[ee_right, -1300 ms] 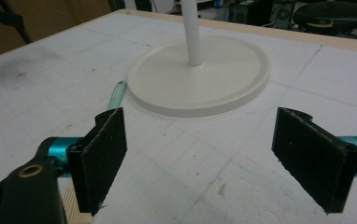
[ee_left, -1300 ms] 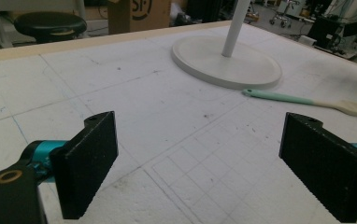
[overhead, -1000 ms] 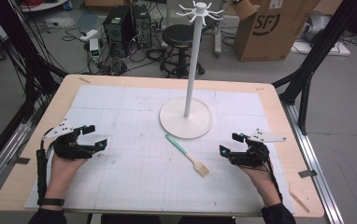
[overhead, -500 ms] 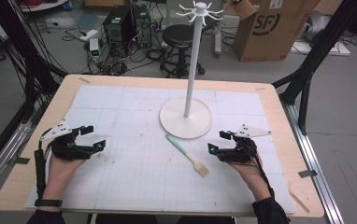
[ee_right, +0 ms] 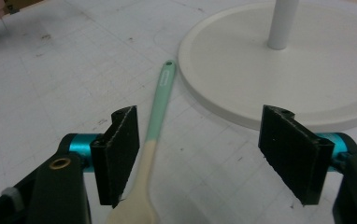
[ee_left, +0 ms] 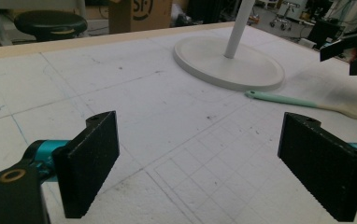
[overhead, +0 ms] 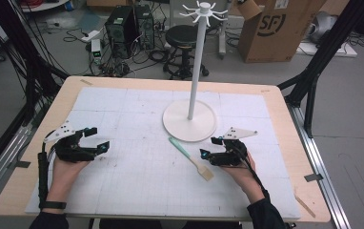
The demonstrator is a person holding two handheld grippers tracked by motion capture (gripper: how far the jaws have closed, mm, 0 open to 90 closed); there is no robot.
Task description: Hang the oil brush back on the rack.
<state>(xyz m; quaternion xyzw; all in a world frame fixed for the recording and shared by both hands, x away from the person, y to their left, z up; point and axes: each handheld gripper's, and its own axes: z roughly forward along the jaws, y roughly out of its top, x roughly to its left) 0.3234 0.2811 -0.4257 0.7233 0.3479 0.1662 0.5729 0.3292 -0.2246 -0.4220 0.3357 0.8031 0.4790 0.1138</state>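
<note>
Spatula [ee_right: 152, 135], light, stiff and thin, lies flat on the counter [overhead: 137, 181] between the right tongs' [ee_right: 209, 156] wide, just-narrowing jaws; its mint handle suits gripping, left tongs [ee_left: 214, 170] wide, empty.

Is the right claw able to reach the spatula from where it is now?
Probably yes. The right claw is open, the spatula lies flat just beside one pad, and nothing stands between them.

"SF" logo on cardboard box [overhead: 278, 28] behind table.
</note>
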